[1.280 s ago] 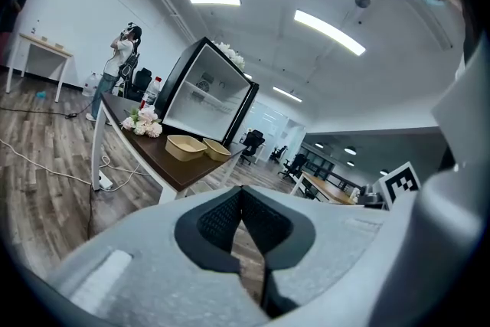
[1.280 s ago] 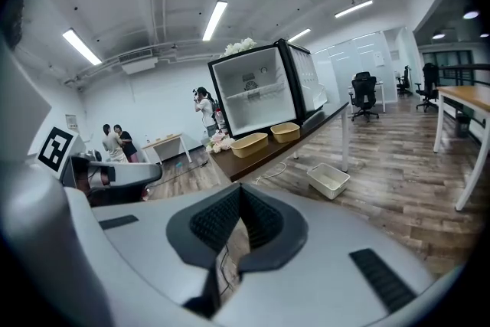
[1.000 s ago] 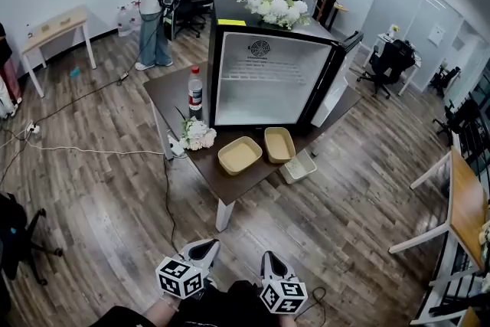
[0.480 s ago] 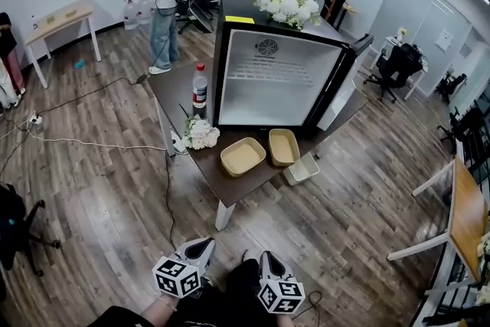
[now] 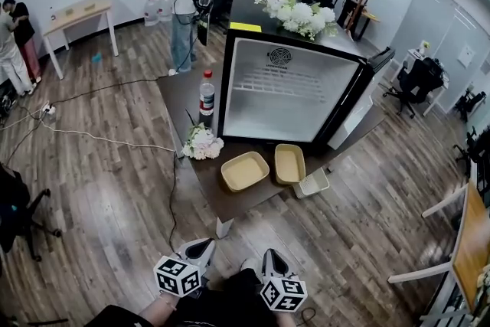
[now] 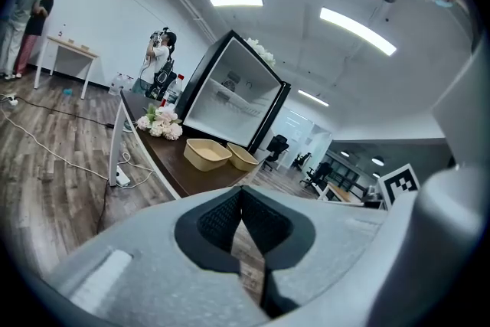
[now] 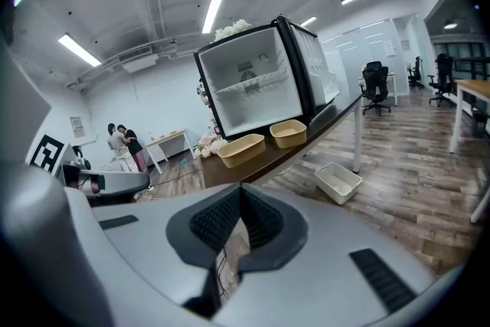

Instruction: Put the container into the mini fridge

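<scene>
Two tan containers sit side by side near the front edge of the dark table (image 5: 230, 199): the left container (image 5: 245, 171) and the right container (image 5: 289, 163). Behind them stands the black mini fridge (image 5: 291, 92) with its door swung open to the right and its white inside bare. Both grippers hang low near my body, well short of the table. My left gripper (image 5: 200, 249) and my right gripper (image 5: 272, 260) are shut with nothing between the jaws. Both containers (image 6: 207, 154) (image 7: 241, 149) also show in the gripper views.
On the table's left part stand a red-capped bottle (image 5: 207, 94) and a bunch of white flowers (image 5: 201, 142). More flowers (image 5: 300, 14) lie on top of the fridge. A white bin (image 5: 314, 182) sits on the floor to the right of the table. Cables (image 5: 99, 138) cross the floor at left. People stand at the back.
The table and fridge have shifted lower and to the right in the head view, a little nearer. Both grippers stay shut and low.
</scene>
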Demonstrator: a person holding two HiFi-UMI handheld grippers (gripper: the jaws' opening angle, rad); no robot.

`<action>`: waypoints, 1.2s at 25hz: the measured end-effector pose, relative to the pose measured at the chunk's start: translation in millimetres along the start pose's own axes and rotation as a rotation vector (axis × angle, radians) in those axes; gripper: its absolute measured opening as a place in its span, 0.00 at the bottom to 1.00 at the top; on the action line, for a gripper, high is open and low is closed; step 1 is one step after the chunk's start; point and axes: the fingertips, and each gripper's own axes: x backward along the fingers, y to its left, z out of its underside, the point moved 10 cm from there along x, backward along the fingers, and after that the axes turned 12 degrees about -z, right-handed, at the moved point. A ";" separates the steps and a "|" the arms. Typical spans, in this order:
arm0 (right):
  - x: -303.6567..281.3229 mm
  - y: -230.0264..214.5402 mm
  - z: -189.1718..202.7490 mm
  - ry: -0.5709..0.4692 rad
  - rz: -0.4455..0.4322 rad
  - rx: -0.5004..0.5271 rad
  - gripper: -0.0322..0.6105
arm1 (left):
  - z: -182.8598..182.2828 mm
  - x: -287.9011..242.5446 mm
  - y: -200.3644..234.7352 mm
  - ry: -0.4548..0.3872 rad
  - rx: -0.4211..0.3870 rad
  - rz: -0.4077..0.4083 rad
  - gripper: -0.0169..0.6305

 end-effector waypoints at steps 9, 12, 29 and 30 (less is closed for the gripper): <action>-35.2 -61.5 -42.7 0.027 -0.047 0.007 0.06 | -18.5 -61.6 -20.7 -0.002 0.030 -0.065 0.04; -42.3 -83.4 -54.1 0.039 -0.066 0.010 0.06 | -21.6 -83.2 -30.7 -0.005 0.039 -0.093 0.04; -58.9 -189.8 -94.0 0.083 -0.096 0.002 0.06 | -31.8 -163.6 -69.7 -0.045 0.087 -0.263 0.04; -60.0 -191.2 -92.7 0.086 -0.098 -0.004 0.06 | -31.6 -163.2 -67.4 -0.044 0.088 -0.287 0.04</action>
